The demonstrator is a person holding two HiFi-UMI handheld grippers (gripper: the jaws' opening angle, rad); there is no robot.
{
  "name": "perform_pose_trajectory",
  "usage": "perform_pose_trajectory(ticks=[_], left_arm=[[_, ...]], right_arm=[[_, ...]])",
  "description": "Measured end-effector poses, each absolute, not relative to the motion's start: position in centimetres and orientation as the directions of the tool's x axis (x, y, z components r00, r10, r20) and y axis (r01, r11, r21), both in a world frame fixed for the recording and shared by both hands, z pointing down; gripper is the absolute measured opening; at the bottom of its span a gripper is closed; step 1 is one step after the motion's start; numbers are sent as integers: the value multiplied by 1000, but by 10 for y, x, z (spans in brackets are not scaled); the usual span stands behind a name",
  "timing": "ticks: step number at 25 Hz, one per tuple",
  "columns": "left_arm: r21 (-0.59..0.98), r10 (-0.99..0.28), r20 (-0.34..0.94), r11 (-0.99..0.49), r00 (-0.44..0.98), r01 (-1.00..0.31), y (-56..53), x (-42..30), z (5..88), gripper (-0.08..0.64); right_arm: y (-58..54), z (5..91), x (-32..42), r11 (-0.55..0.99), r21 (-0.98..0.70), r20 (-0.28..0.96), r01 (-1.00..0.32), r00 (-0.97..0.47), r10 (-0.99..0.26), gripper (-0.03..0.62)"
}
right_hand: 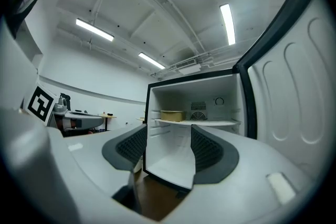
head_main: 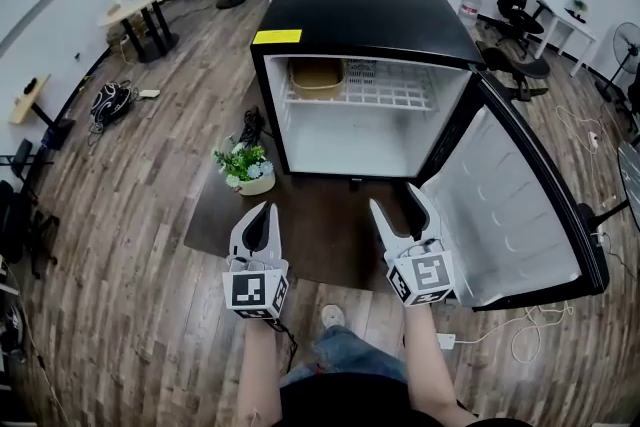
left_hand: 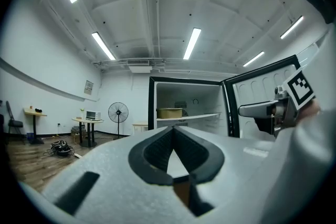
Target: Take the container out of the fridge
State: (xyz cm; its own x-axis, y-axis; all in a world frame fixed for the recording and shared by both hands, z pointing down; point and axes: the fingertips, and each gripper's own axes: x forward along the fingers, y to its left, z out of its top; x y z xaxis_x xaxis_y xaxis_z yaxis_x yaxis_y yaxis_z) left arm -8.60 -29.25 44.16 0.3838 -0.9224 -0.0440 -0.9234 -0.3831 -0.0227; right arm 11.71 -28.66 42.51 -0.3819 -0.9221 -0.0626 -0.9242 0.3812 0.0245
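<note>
**Tan tub sitting on the fridge's wire shelf**

The squat, rectangular tan container [head_main: 316, 75] is resting at the left of the white wire shelf [head_main: 390, 97] inside the glossy black fridge [head_main: 365, 15]. The left gripper [head_main: 262, 211] is hovering pinched together and empty. The right gripper [head_main: 397, 205] is gaping, also empty.

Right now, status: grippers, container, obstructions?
Left gripper shut, empty; right gripper open, empty. Container on fridge shelf, untouched. Door wide open, path clear.
</note>
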Motion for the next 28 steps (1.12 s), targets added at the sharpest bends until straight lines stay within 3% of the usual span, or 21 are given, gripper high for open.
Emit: perform_pose_trajectory(ticks=[16, 23, 28], left_arm=[[-28, -916, -33, -399, 399, -917, -384, -74, 435, 6], [-32, -900, -20, -434, 435, -900, -393, -70, 433, 6], [-28, -885, -26, -463, 464, -886, -394, -65, 429, 6]], right_arm=[[-397, 409, 82, 473, 83, -19, -877, -476, -879, 252], [-415, 400, 49, 511, 321, 117, -797, -502, -857, 252], [-428, 406, 32, 531, 538, 251, -655, -477, -842, 252]])
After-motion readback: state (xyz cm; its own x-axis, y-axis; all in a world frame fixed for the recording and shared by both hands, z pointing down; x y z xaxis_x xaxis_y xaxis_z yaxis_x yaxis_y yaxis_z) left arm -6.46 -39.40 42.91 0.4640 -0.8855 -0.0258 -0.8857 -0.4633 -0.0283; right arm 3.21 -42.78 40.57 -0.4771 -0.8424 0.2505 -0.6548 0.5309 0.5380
